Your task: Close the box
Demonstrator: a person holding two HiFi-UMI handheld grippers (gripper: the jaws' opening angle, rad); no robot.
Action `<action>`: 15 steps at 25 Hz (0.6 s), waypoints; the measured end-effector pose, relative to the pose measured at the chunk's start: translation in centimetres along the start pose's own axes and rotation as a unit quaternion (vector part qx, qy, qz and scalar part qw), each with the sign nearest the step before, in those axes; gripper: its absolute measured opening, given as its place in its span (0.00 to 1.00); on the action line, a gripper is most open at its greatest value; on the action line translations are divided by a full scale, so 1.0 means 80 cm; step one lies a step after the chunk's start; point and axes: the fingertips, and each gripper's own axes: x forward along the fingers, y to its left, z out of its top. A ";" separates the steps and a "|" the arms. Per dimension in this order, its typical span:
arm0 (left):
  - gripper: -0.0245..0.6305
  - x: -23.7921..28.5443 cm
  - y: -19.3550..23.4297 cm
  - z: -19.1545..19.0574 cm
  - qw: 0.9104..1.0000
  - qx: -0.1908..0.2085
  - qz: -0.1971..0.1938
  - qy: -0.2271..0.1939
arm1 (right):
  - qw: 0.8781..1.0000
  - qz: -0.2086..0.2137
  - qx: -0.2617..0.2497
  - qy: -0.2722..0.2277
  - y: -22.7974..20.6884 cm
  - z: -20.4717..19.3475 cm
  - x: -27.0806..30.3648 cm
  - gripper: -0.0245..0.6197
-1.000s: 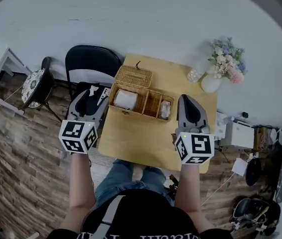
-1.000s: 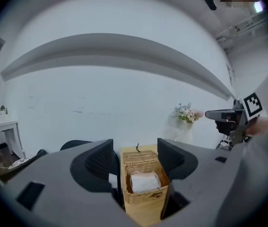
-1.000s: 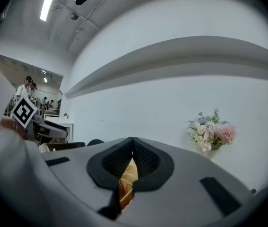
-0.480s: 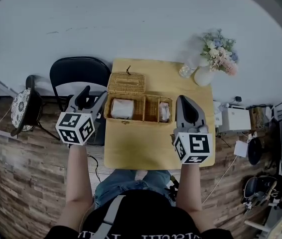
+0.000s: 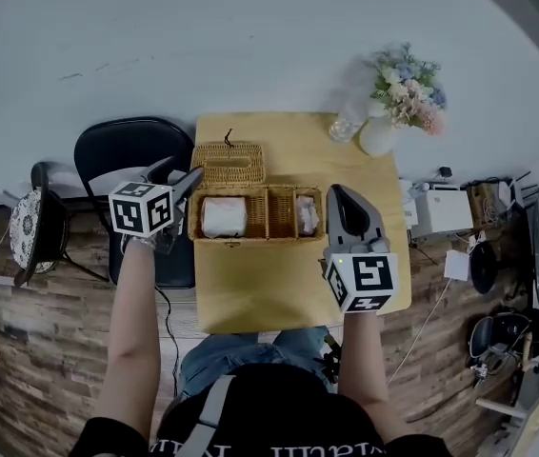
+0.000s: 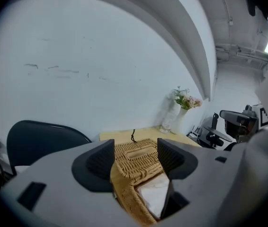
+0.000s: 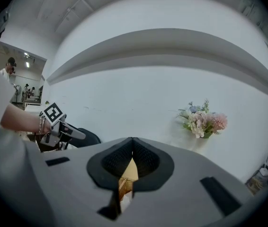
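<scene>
An open wicker box [image 5: 256, 214] lies across the wooden table [image 5: 279, 284]. Its woven lid [image 5: 229, 164] is folded back behind the left compartment, where a white bundle [image 5: 222, 217] lies. My left gripper [image 5: 186, 179] is open at the box's left end, level with the lid hinge. In the left gripper view the lid [image 6: 138, 154] and the white bundle [image 6: 156, 196] show between the spread jaws of the left gripper [image 6: 135, 148]. My right gripper [image 5: 338, 196] is shut, just right of the box's right end. In the right gripper view only a sliver of wicker [image 7: 123, 184] shows below the right gripper [image 7: 132, 144].
A white vase of flowers [image 5: 389, 112] and a clear glass [image 5: 345, 125] stand at the table's far right corner. A black chair [image 5: 129, 163] is at the table's left side, under my left gripper. Boxes and cables lie on the floor at the right [image 5: 441, 219].
My left gripper has moved forward and inward, from beside the table's left edge to the box's left end by the lid. The right gripper has stayed shut near the box's right end.
</scene>
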 end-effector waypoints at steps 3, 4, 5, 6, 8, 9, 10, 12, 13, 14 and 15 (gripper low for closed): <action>0.46 0.021 0.019 -0.002 1.000 -0.018 -0.012 0.015 | 1.000 -0.002 -0.001 0.009 0.001 -0.005 0.009 0.06; 0.46 0.027 0.026 -0.002 0.999 -0.030 -0.017 0.020 | 1.000 -0.003 -0.001 0.012 0.002 -0.005 0.013 0.06; 0.46 0.034 0.033 -0.002 0.998 -0.044 -0.023 0.026 | 1.000 -0.004 -0.003 0.015 0.002 -0.006 0.017 0.06; 0.46 0.041 0.040 -0.004 0.997 -0.057 -0.030 0.034 | 1.000 -0.004 -0.004 0.019 0.002 -0.007 0.021 0.06; 0.46 0.053 0.052 -0.010 0.994 -0.081 -0.043 0.054 | 1.000 -0.005 -0.006 0.029 0.003 -0.010 0.028 0.06; 0.46 0.059 0.058 -0.013 0.992 -0.096 -0.049 0.061 | 0.999 -0.005 -0.006 0.034 0.004 -0.012 0.032 0.06; 0.46 0.065 0.064 -0.016 0.990 -0.113 -0.055 0.066 | 0.999 -0.005 -0.006 0.040 0.006 -0.014 0.035 0.06; 0.46 0.075 0.073 -0.021 0.984 -0.147 -0.067 0.073 | 0.999 -0.005 -0.006 0.052 0.009 -0.020 0.040 0.06; 0.46 0.081 0.077 -0.024 0.981 -0.162 -0.073 0.077 | 0.998 -0.006 -0.006 0.058 0.010 -0.022 0.042 0.06; 0.46 0.086 0.080 -0.026 0.978 -0.175 -0.079 0.080 | 0.998 -0.006 -0.007 0.063 0.011 -0.024 0.044 0.06; 0.46 0.091 0.083 -0.029 0.975 -0.186 -0.084 0.084 | 0.998 -0.007 -0.008 0.068 0.012 -0.026 0.046 0.06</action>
